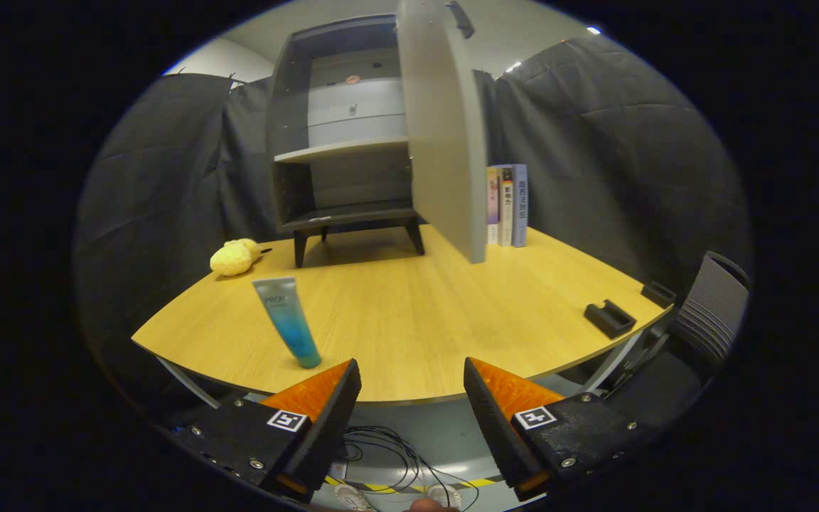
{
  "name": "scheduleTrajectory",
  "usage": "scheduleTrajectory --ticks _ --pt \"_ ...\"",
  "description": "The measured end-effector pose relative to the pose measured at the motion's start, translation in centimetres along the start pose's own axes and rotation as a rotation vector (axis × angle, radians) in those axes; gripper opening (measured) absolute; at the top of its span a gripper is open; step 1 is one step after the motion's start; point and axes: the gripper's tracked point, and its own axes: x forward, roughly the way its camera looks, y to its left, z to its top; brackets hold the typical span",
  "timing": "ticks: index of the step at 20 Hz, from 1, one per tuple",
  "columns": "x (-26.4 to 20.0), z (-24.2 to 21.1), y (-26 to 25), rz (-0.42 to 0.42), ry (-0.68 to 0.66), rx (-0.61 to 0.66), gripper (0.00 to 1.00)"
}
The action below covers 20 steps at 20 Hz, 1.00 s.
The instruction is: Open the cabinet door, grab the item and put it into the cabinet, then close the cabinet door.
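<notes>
Staged recording booth inside office-like room: dark cloth walls (616, 142) around wooden counter (416, 313), small cabinet (342, 142) with books (507, 205) beside it, office chair (712, 313), cables (388, 444) on taped floor.

Black cloth walls (630, 163) surround a wooden table (438, 320).

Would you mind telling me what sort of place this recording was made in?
Probably a staged recording booth in an office-like room: dark cloth walls surround a wooden table holding a small cabinet with its door open, and cables trail on the floor. The gripper hangs open, holding nothing.
</notes>
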Motion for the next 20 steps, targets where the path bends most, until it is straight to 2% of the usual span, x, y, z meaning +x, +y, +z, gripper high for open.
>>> scheduleTrajectory --ticks 4,6,9,12,14,15,20 --pt "3.5 -1.5 5.1 0.103 0.007 -0.047 0.9" --pt "4.7 -1.7 6.2 0.116 -0.001 -0.07 0.9" --pt "6.8 -2.1 8.2 0.148 0.027 -0.033 0.91" --pt "8.8 -1.6 8.5 0.135 0.032 -0.043 0.89" --pt "9.5 -0.7 8.1 0.115 0.03 -0.035 0.61" --pt "8.9 0.0 8.0 0.12 0.025 -0.022 0.43" --pt "8.9 5.4 6.7 0.095 -0.002 -0.024 0.41"
